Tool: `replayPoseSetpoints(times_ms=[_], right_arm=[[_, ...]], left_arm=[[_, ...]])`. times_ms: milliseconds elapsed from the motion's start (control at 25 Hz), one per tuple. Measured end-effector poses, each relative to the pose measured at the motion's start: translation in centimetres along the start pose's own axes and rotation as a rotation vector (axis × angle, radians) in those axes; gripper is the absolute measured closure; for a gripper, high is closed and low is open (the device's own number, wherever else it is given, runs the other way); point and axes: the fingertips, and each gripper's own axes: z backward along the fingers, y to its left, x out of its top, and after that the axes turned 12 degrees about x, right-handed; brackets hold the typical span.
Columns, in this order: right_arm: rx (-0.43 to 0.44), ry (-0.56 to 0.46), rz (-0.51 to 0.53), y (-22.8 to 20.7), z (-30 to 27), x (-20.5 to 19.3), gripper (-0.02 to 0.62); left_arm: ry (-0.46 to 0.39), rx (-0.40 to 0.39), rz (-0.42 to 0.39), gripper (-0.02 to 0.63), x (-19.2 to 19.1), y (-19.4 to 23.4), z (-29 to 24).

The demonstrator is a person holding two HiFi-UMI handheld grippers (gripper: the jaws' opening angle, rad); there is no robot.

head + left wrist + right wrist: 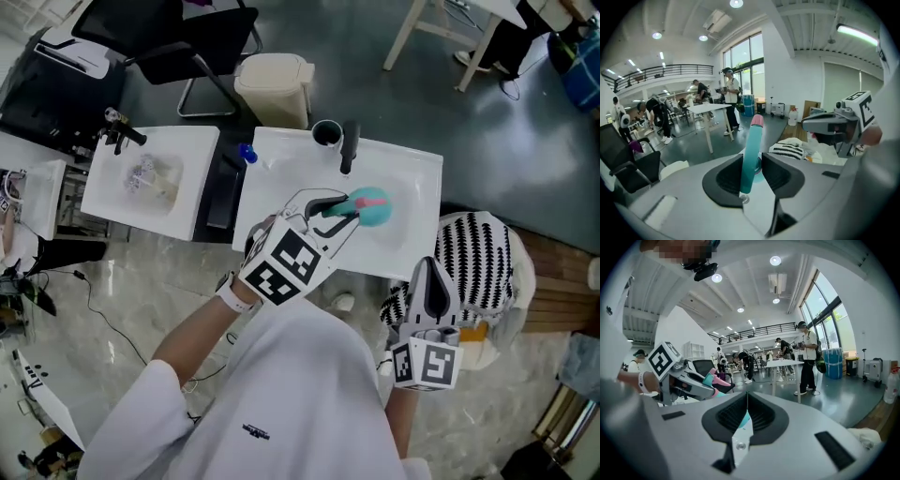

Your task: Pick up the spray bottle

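A teal spray bottle (373, 208) with a pink part hangs above the white table (417, 173), clamped in my left gripper (343, 208). In the left gripper view the bottle's slim teal part with a pink tip (752, 150) stands upright between the two black pads (726, 178), which press on it from both sides. My right gripper (428, 279) is off the table's front right corner with its jaws together and nothing in them. From the right gripper view (746, 404) I see the left gripper (696, 386) at the left, carrying the bottle (711, 379).
On the table's far edge stand a black cup (326, 134) and a dark upright object (349, 148). A second white table (192, 145) at the left holds a clear bag (155, 178). A beige bin (274, 89) and black chair (178, 37) stand behind. A striped bag (480, 253) lies right.
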Motion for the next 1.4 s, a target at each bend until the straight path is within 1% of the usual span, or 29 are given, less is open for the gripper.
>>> replayPoseSetpoints(times_ms=[80,120,240,440,720,800,880,1000,1160,1400], right_arm=[[0.019,0.000,0.011,0.4,-0.4,0.3,0.588],[0.027,-0.002,0.014,0.5,-0.6,0.4,0.588],[0.052,-0.004,0.013,1.1,-1.3,0.5,0.588],[0.090,0.004,0.039,2.2,-2.4,0.8,0.588],[0.116,0.026,0.053,3.5,-3.2,0.4,0.588],[0.126,0.028,0.063,3.9,-3.4,0.4,0.588],[0.134,0.030,0.082,4.3,-3.6,0.5,0.588],[0.154,0.043,0.114,4.8,-3.9,0.3,0.588],[0.155,0.046,0.112,5.1,-4.1,0.2,0.589],[0.158,0.061,0.133,5.4,-4.1,0.0,0.588]], left_arm=[[-0.018,0.069,0.014,0.485,-0.4,0.7,1.5],[-0.025,0.095,0.034,0.485,-0.7,1.0,2.3],[-0.034,0.150,0.152,0.485,-2.0,1.7,4.7],[-0.052,0.294,0.257,0.485,-3.5,2.7,8.8],[-0.061,0.417,0.366,0.485,-6.2,2.5,12.2],[-0.059,0.448,0.384,0.485,-6.9,2.5,12.5],[-0.058,0.461,0.392,0.485,-7.5,2.6,12.7],[-0.051,0.449,0.397,0.485,-7.7,2.6,12.8],[-0.048,0.450,0.404,0.485,-7.9,2.8,12.8],[-0.082,0.471,0.416,0.485,-7.2,3.0,13.5]])
